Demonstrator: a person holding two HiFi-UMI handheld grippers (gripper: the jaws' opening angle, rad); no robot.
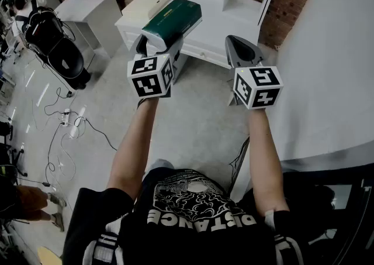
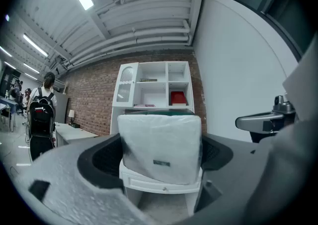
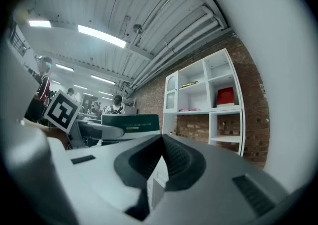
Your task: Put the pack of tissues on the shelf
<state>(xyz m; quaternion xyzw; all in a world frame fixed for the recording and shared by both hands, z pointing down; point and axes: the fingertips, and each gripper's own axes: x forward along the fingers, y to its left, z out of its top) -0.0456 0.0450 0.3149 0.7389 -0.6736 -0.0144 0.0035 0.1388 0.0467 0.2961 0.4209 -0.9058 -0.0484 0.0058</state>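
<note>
Upper centre of frame: left gripper (image 1: 159,42), 2 jaws spread wide, clamps the pack of tissues (image 1: 174,18); right gripper (image 1: 241,47), jaws together, holds nothing.

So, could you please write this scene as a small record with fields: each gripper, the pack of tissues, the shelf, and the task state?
left gripper: jaws closed on the pack of tissues, pointing level
right gripper: jaws together, nothing between them
pack of tissues: green top, white end facing the left gripper view
shelf: white, open compartments, against a brick wall, ahead of both grippers
on the shelf: a red item in a right compartment
task state: pack not yet on the shelf
</note>
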